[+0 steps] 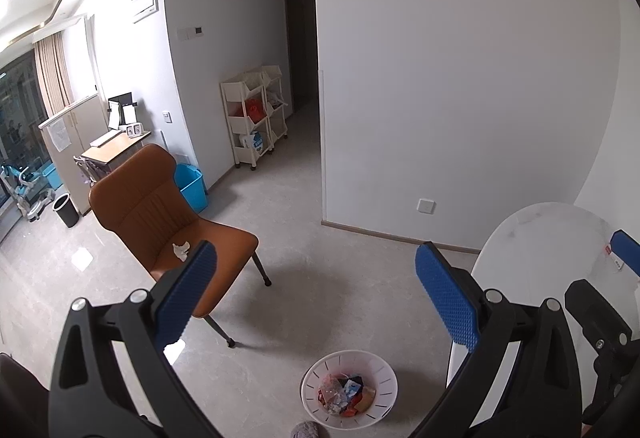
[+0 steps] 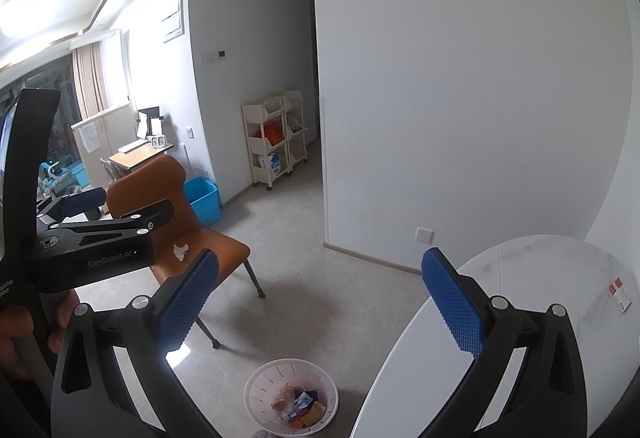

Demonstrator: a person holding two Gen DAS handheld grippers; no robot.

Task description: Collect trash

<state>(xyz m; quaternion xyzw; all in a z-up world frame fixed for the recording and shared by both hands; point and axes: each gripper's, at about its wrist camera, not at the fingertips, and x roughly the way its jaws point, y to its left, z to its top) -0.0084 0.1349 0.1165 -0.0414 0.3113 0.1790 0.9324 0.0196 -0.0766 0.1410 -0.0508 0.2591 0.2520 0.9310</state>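
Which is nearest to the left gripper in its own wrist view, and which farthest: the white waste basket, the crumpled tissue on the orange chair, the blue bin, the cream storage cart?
From the left gripper:
1. White waste basket, on the floor just below.
2. Crumpled tissue, on the orange chair seat, left.
3. Blue bin, behind the chair by the wall.
4. Cream storage cart, against the far wall beside the hallway.

A: What lies ahead of the jaws?
B: Open floor (image 1: 320, 278), with the bin (image 1: 349, 389) low between them.
A: Obstacles?
B: Chair (image 1: 168, 214) beyond the left jaw, table (image 1: 540, 250) under the right jaw, wall (image 1: 460, 78) ahead; corridor (image 1: 300, 126) open between.
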